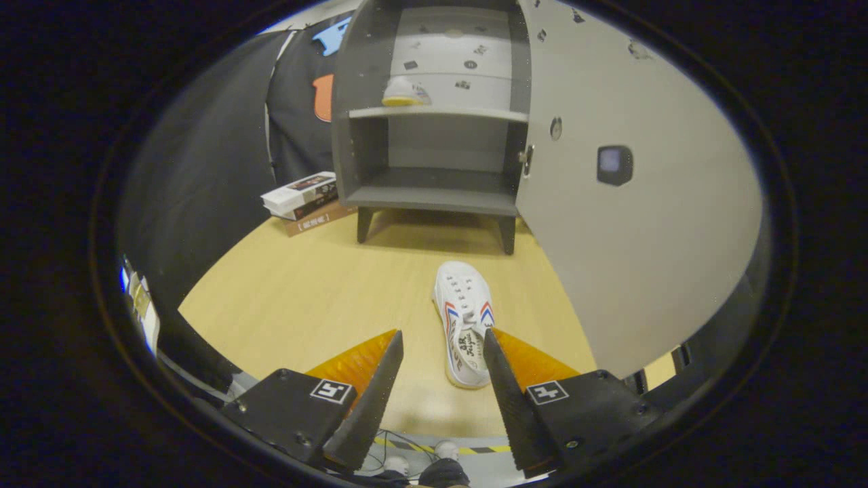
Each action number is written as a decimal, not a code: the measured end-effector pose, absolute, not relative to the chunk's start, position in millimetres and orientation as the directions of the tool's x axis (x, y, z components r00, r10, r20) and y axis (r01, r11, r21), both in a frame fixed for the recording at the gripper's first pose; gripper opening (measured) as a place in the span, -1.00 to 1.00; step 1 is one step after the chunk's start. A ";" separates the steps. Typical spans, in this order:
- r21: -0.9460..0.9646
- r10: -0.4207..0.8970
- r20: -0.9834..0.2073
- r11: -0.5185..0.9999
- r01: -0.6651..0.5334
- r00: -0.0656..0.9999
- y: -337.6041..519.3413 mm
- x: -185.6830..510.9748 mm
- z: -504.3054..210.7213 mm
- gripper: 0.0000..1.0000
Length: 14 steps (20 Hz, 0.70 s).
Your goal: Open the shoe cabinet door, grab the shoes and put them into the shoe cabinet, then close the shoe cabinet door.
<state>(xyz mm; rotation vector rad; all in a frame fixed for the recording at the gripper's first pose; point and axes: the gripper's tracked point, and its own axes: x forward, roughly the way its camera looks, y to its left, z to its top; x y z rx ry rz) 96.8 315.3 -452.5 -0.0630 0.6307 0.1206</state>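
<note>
Open gripper (442, 342) hovering over a white shoe (465, 322).
The fingers stand apart, empty; the shoe lies on the wooden floor (305, 298) between them, nearer the right finger. Beyond the shoe, the shoe cabinet (434, 108) has its door (610, 224) swung open, another shoe (405, 92) on its shelf.

Booth surroundings

Pale wood-grain platform (305, 291) underfoot, evenly lit. Black cloth wall (203, 169) hangs behind. Small stack of flat boxes (303, 196) sits on the platform against the cloth. Yellow-and-black striped tape (475, 449) marks the grey floor at the platform's near edge
</note>
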 end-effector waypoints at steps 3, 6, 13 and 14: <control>-0.067 0.080 -0.629 0.985 -0.157 0.773 317.9 125.3 -485.4 0.58; -0.053 0.085 -0.677 0.985 -0.164 0.731 324.6 140.1 -508.9 0.58; -0.001 0.095 -0.749 0.990 -0.144 0.656 331.9 159.5 -541.1 0.57; 0.012 0.104 -0.759 0.989 -0.145 0.643 333.5 160.2 -546.1 0.51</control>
